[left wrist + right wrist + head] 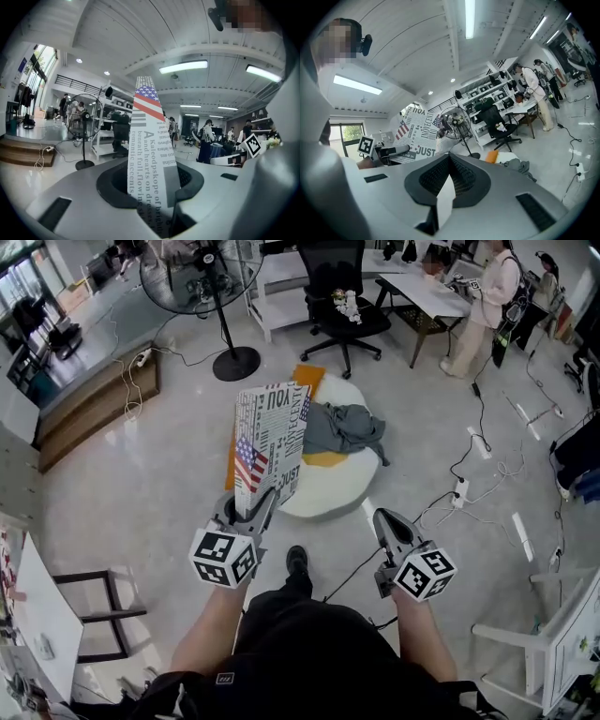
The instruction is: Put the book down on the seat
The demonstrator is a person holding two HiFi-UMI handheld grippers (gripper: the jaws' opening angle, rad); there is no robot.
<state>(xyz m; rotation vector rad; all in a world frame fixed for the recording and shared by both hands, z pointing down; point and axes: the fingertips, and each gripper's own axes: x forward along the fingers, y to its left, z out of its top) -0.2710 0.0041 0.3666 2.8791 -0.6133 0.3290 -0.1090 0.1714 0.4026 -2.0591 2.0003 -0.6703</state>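
Book not down yet: left hand-held gripper [251,510] is clamped on the bottom edge of the book [270,442], upright in the air, seat [328,491] just beyond its jaws carrying a grey garment [343,427]; right hand-held gripper [386,521] jaws together, empty; lowering and release remain.

The book [270,446] stands upright in the air, its lower edge clamped between the jaws of the left gripper [255,510]. Its cover is black-and-white newsprint lettering with a US flag patch. The seat [339,486] is a round white pouf on the floor, with a crumpled grey cloth [342,427] and an orange pad [324,459] on top. In the head view the book overlaps the seat's left edge
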